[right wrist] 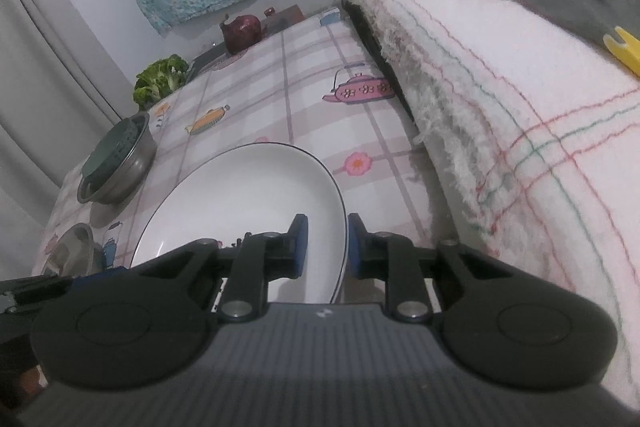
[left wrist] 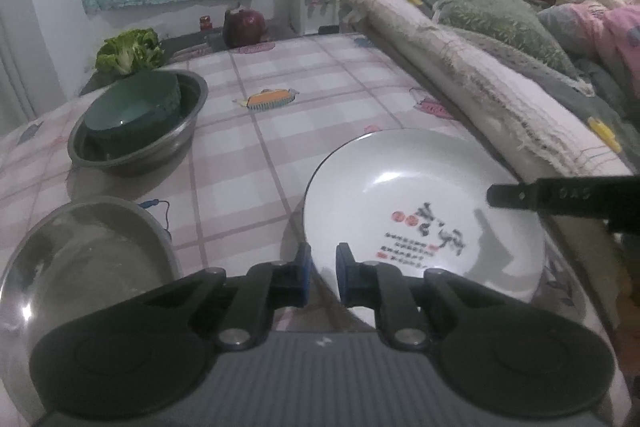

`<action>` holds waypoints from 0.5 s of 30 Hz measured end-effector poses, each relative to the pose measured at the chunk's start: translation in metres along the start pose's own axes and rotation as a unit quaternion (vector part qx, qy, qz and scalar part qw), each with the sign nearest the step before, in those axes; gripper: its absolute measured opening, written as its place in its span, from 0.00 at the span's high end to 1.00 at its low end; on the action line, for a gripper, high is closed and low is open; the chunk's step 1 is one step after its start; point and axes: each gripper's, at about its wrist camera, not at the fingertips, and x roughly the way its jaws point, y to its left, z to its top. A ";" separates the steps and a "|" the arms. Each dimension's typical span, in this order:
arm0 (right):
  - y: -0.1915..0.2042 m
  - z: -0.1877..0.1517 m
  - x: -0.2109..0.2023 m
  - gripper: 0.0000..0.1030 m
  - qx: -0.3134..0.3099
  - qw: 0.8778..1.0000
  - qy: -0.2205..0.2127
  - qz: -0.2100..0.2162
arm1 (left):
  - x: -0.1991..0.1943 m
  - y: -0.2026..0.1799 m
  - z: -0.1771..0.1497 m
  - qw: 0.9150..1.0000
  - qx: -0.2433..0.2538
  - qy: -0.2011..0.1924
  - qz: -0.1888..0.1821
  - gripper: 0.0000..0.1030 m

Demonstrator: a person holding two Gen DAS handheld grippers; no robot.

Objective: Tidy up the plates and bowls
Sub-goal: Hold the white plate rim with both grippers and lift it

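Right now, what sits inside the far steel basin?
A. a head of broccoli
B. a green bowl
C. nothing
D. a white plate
B: in the left wrist view a green bowl sits tilted inside the far steel basin, while the white plate is nearer, gripped at its rim by both grippers, and the broccoli lies beyond the basin on the table.

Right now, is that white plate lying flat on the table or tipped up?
Tipped up. The white plate is clamped at opposite rims by the left tongs and right tongs, its near edge raised off the tablecloth.
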 end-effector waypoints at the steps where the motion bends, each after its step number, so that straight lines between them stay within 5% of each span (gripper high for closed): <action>1: 0.002 -0.002 -0.002 0.81 -0.002 1.000 0.002 0.002 | -0.004 0.000 -0.001 1.000 0.001 -0.002 -0.020 0.96; 9: 0.020 -0.023 -0.012 0.81 -0.021 1.000 0.007 0.014 | -0.027 0.009 -0.008 1.000 -0.011 -0.014 -0.020 0.92; 15: 0.018 -0.013 -0.016 0.79 -0.013 1.000 -0.003 0.012 | -0.032 0.033 -0.014 0.998 -0.052 -0.019 0.009 0.75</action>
